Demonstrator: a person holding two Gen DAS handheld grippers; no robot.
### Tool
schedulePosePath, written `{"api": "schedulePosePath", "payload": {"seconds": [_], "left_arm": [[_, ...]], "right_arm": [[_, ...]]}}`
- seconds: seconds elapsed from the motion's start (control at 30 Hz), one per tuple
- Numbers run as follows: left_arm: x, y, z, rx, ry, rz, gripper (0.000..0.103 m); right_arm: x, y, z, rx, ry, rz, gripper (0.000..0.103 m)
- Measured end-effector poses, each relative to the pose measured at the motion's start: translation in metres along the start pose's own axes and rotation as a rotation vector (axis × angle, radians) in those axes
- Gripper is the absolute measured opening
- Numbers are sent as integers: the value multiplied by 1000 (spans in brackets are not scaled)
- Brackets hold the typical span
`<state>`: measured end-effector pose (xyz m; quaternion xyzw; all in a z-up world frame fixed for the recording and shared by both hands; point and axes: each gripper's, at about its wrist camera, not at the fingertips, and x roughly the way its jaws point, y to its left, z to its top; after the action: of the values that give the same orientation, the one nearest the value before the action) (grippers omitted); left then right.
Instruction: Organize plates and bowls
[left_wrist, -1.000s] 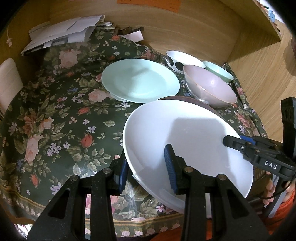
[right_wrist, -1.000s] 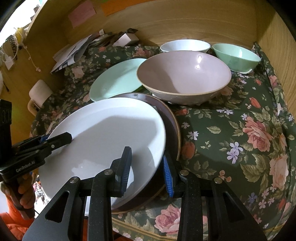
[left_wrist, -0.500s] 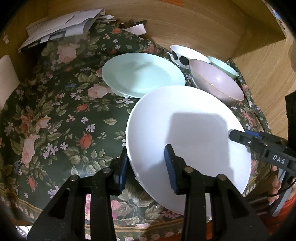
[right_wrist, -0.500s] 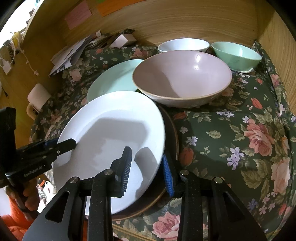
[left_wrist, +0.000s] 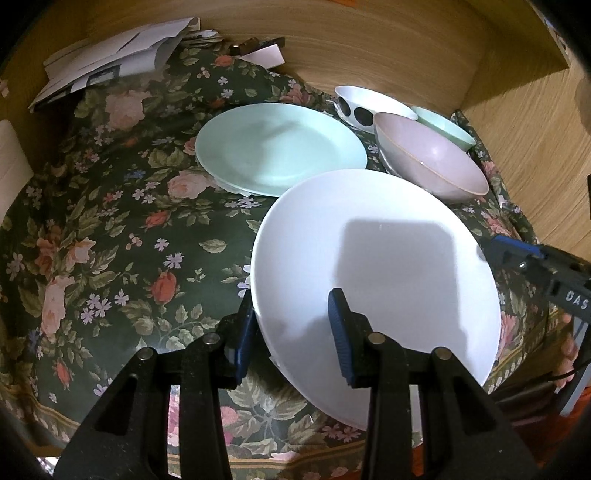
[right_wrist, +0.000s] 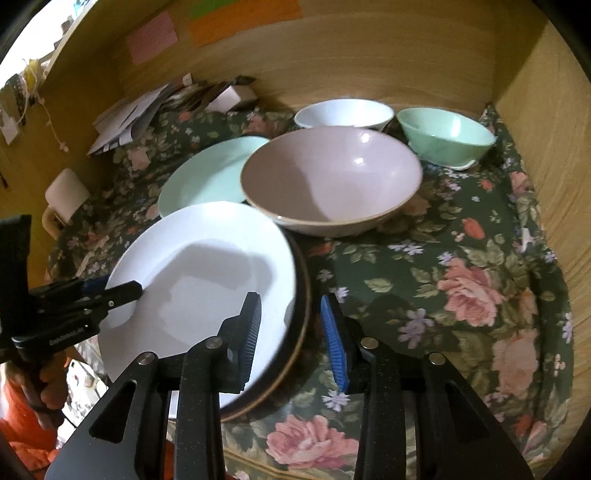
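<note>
Currently both grippers clamp the white plate (left_wrist: 376, 258): left gripper (left_wrist: 291, 332) jaws on its 8 o'clock rim, right gripper (right_wrist: 291, 328) jaws on its 4 o'clock rim together with the brown plate (right_wrist: 301, 332) beneath. Mint plate (left_wrist: 280, 147) lies at 11 o'clock and pink bowl (right_wrist: 332, 177) at 1 o'clock on the floral-clothed bench (left_wrist: 110, 221).

White plate (left_wrist: 376, 258) tilted above brown plate (right_wrist: 301, 332); mint plate (left_wrist: 280, 147) and three bowls (right_wrist: 332, 177) behind.

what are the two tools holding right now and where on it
Both hold the white plate by its rim: left tool at the near-left edge, right tool at the right edge.
</note>
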<state>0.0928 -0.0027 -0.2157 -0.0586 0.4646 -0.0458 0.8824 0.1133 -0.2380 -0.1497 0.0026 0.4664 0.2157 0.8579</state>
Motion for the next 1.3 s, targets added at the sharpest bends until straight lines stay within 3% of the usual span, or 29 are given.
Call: {"api": "schedulePosePath", "payload": {"seconds": [0.27,0.57,0.83,1.03,1.3], "left_arm": [[-9,11,12,-21,-30,29,46],[-47,30,48,-44,-169,93,61],[-61,45,81,-55,-249,143,73],[-48,57,98,-53,-235,170,79],[-8,70,115,-71,-153,164,79]], "right_arm": [[-21,1,21,-9,-71,10,39],[-26,21,60,-68,-147,35,49],[-8,36,91,-101,-143,70,51],[28,42,118,-124,-90,76,51],[78,43,154,-156,7,65,51]]}}
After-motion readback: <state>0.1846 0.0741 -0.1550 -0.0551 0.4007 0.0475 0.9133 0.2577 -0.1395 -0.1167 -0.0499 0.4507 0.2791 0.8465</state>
